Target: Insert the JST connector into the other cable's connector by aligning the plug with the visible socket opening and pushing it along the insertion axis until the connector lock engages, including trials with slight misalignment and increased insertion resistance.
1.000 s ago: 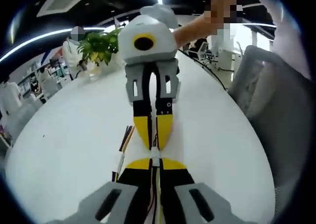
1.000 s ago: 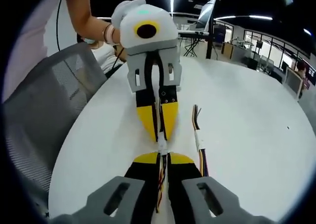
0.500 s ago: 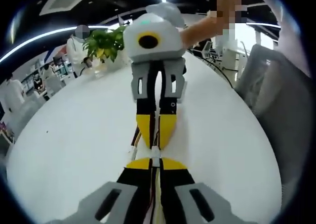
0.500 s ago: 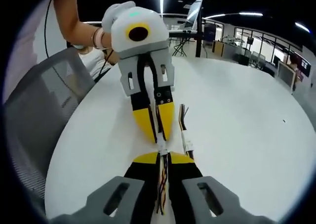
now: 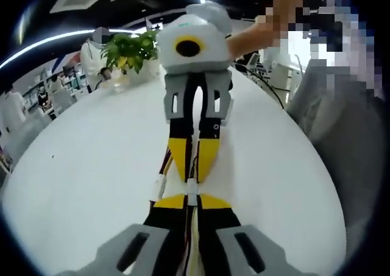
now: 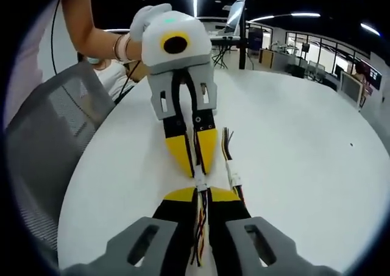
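left gripper point(image 5: 192, 201) and right gripper point(image 6: 203, 195) meet tip to tip, jaws of each pinched narrow on a wired jst connector. the two white connectors point(image 5: 192, 191) touch betw. the yellow tips, just above the white counter point(image 5: 91, 166). a spare cable w/ white connector point(image 6: 233, 180) lies beside them. potted plant point(image 5: 129, 52) at far edge.

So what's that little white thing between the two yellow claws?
The small white connector sits between the right gripper and the left gripper, tips nearly meeting. The left gripper view shows it too.
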Demonstrator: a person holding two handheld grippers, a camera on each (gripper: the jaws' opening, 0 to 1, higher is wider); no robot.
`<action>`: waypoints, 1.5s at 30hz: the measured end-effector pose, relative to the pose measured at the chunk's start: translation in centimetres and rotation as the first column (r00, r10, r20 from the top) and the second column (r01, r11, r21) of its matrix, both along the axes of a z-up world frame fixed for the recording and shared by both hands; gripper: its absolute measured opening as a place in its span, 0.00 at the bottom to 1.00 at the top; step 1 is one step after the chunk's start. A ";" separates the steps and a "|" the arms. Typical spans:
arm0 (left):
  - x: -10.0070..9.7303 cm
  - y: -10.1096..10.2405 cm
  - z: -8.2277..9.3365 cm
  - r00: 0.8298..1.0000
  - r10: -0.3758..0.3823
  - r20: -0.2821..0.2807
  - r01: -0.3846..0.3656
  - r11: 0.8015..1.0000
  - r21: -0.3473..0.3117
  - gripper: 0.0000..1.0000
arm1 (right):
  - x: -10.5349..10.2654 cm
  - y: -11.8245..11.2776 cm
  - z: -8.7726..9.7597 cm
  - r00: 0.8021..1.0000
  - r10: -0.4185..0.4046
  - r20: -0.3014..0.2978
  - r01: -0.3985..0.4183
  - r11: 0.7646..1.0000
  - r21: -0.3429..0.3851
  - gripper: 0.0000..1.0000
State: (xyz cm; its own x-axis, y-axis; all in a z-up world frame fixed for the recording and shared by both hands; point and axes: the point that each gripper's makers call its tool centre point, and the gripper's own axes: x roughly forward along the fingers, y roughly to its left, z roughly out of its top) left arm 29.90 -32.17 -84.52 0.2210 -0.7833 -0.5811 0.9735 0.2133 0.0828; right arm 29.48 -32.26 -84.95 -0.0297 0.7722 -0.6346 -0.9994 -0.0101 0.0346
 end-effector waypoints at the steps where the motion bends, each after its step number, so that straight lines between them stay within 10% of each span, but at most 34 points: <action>1: 0.0 0.0 0.0 1.000 0.004 -0.007 -0.004 1.000 -0.003 0.00 | -0.1 0.0 -0.2 1.000 -0.003 0.003 0.003 1.000 -0.002 0.04; 25: -1.2 0.6 2.7 0.983 0.167 -0.080 -0.173 0.983 -0.066 0.31 | -0.9 -2.7 2.2 0.986 -0.154 0.069 0.156 0.988 -0.023 0.30; 39: -1.9 3.0 6.6 0.916 0.375 -0.145 -0.395 0.907 -0.145 0.57 | -1.7 -4.3 6.0 0.918 -0.396 0.029 0.394 0.918 0.041 0.42; 45: -3.5 3.5 8.2 0.930 0.349 -0.114 -0.362 0.923 -0.128 0.58 | -2.7 -6.0 6.4 0.859 -0.508 -0.054 0.510 0.860 0.010 0.48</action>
State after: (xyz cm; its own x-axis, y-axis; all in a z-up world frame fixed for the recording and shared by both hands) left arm 26.37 -28.63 -76.35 0.4541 -0.7393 -0.4972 0.8333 0.5499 -0.0566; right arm 26.74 -38.24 -78.59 0.3417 0.7027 -0.6240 -0.8625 0.4982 0.0888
